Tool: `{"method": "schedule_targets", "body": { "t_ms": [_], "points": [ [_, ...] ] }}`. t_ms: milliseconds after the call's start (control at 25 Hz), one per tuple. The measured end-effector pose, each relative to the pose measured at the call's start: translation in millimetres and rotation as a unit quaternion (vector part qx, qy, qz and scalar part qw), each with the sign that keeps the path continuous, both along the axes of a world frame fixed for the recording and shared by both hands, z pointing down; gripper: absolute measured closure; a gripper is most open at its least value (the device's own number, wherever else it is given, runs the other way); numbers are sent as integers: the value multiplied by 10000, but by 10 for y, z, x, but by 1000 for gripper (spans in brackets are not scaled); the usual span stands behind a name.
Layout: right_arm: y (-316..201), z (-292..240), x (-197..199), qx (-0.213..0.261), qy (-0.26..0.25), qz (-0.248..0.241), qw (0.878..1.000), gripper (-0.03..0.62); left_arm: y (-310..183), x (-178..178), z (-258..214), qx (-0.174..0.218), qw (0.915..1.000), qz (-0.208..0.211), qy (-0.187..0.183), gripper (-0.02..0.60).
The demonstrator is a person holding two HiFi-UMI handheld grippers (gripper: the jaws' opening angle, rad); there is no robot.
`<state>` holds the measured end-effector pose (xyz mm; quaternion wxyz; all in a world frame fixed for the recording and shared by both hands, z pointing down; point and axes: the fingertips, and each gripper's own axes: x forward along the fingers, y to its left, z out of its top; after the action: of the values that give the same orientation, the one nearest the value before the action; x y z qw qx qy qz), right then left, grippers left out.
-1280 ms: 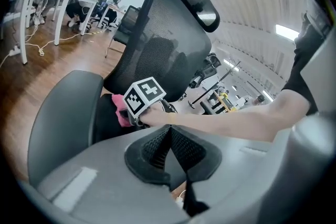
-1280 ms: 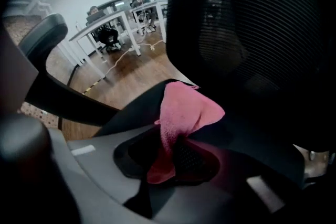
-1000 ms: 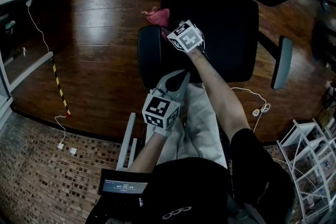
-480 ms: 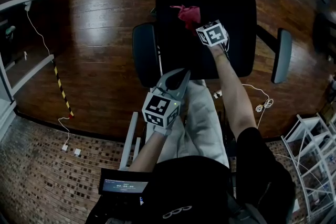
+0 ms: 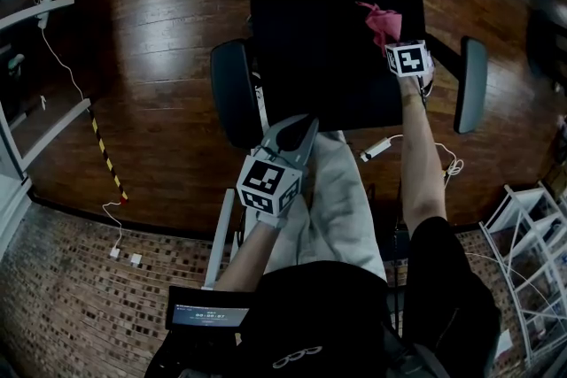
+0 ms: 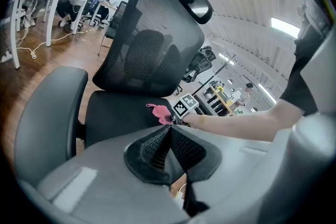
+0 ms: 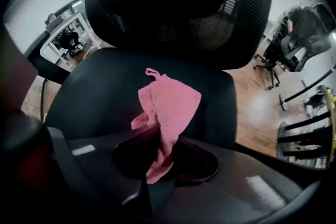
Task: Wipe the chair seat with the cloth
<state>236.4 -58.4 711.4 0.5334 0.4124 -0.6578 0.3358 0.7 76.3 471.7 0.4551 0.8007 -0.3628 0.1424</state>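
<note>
Cloth [image 5: 381, 19] has slid right across the chair seat [image 5: 314, 49], clamped in right gripper's [image 7: 158, 140] fingers [image 7: 197, 159]; left gripper's [image 6: 169, 129] closed.

We record a dim head view: the wooden floor [image 5: 168, 31] shows soft glare bands, and the chair seat [image 5: 319, 57] reads almost black. The left gripper view is brightest, lit by ceiling lights [image 6: 286, 23]. Fisheye bending and dark corners mark every view; the cloth [image 7: 170, 102] is sharp.
</note>
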Motion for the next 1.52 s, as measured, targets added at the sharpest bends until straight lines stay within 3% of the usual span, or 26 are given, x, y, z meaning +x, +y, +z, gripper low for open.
{"method": "schedule_targets", "body": {
  "t_ms": [240,400,520,640,840,1040,1240,1520],
  "points": [
    [-11,-184,739,224,1075,411,9931,525,-7,36,2,19,10000,39,-5,589],
    [-16,-417,929,669,1796,329,9809,525,10,52,-12,30,10000,66,3,589],
    [23,-487,922,863,1910,323,9773,525,32,35,-25,43,10000,71,-5,589],
    [190,-291,878,634,1857,311,9801,525,63,-6,-17,57,10000,73,-30,589],
    [286,-55,209,415,1148,-2,9925,525,97,-89,13,47,10000,49,-69,589],
    [318,59,-666,313,519,-506,9969,525,143,-80,20,29,10000,29,-46,589],
    [516,104,-1646,177,-29,-1314,9912,525,245,-115,89,-26,10000,36,-63,589],
    [764,-97,-2713,7,-1125,-1742,9783,525,399,-288,229,-171,9994,-76,-279,589]
  ]
}}
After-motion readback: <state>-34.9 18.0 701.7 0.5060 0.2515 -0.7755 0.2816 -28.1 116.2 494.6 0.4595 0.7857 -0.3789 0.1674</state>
